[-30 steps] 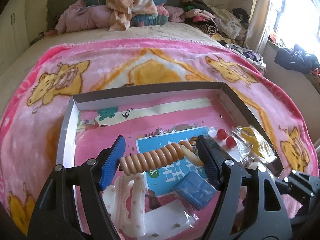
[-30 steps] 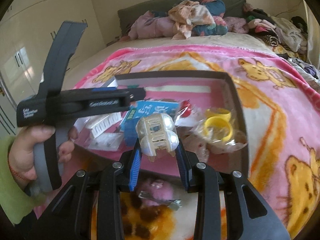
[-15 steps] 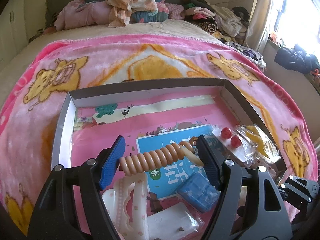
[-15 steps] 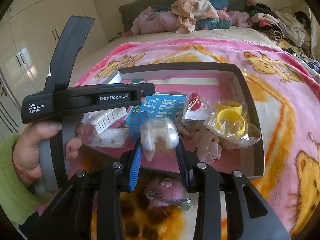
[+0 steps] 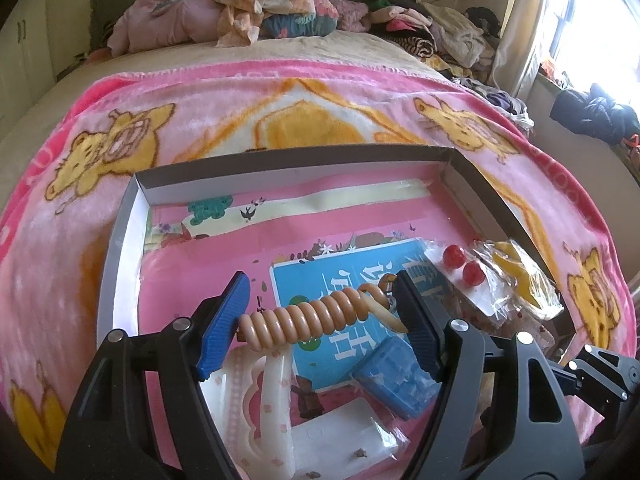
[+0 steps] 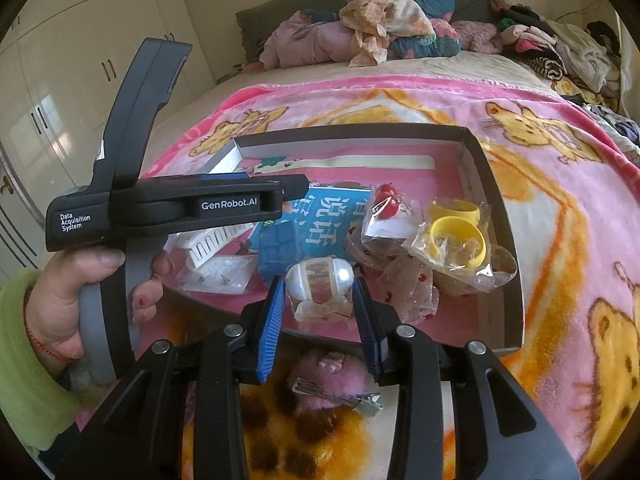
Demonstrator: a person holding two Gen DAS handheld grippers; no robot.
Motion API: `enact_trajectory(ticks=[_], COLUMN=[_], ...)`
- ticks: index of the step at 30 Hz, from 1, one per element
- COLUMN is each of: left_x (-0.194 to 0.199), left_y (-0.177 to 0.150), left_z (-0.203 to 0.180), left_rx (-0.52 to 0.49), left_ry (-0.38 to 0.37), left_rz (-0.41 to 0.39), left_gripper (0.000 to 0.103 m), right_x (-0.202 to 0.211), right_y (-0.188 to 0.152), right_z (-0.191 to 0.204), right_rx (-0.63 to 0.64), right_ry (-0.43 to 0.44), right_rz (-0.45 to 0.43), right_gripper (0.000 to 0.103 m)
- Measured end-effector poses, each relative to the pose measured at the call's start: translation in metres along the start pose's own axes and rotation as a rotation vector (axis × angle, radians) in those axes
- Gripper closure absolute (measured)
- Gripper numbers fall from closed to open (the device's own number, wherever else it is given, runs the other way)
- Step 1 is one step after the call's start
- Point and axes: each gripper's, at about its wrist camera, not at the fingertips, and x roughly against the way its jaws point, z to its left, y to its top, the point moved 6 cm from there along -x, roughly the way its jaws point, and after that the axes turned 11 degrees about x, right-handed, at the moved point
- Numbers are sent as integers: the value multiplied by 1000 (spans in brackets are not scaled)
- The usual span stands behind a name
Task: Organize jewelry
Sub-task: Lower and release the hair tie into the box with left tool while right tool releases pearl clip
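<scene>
My left gripper (image 5: 322,314) is shut on a tan spiral hair clip (image 5: 316,317), held crosswise over the shallow cardboard box (image 5: 120,240). My right gripper (image 6: 320,308) is shut on a pearly white claw clip (image 6: 320,280), held above the box's near edge (image 6: 516,300). In the box lie a blue booklet (image 6: 320,216), a blue packet (image 5: 394,376), a white comb (image 6: 214,242), red bead earrings in a bag (image 6: 386,204) and yellow rings in a bag (image 6: 456,236). The left gripper's body shows in the right wrist view (image 6: 180,208).
The box rests on a pink cartoon blanket (image 5: 280,112) on a bed. A metal hair clip (image 6: 340,394) with a pink pompom lies on the blanket under my right gripper. Piled clothes (image 5: 260,12) sit at the bed's head. Wardrobes (image 6: 60,100) stand on the left.
My right gripper has drawn back and lowered a little with the claw clip, nearer the box's front edge. My left gripper has stayed over the box with the spiral clip.
</scene>
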Motion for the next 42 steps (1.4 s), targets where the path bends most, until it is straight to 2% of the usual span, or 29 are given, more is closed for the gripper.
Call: enact_trajectory(ticks=[4,13,21,24,27,30,35,42], left_x=[1,2,16,23,29,37,52,77], left_y=[-3,-2,-1,0,1,2,4,4], left_z=[1,1,6,7,7,8,8,9], left_rx=[-3,5,13,16,17,20,27,40], left_ry=[0,-7,6,12,14,16,21,13], left_rz=[3,4,-18,-29,-41,-55,-82,-123], left_gripper=[39,38,24,23,15,12,12,12], right_x=[3,16,26,29,34,40,54,75], right_y=[1,6,6,7,7,9,11,17], right_z=[-2,-3,-2,-3,-5,-4,-2,4], right_rx=[-3,11,0,-3,-9,-11,-17,-10], right_ry=[-1,-20,-43,-55,-61,-68,-83,-101], right_rz=[-10,-43,-65,-72,-80,-92,-121,-157], right_gripper=[66,50,34,30,29,28,18,15])
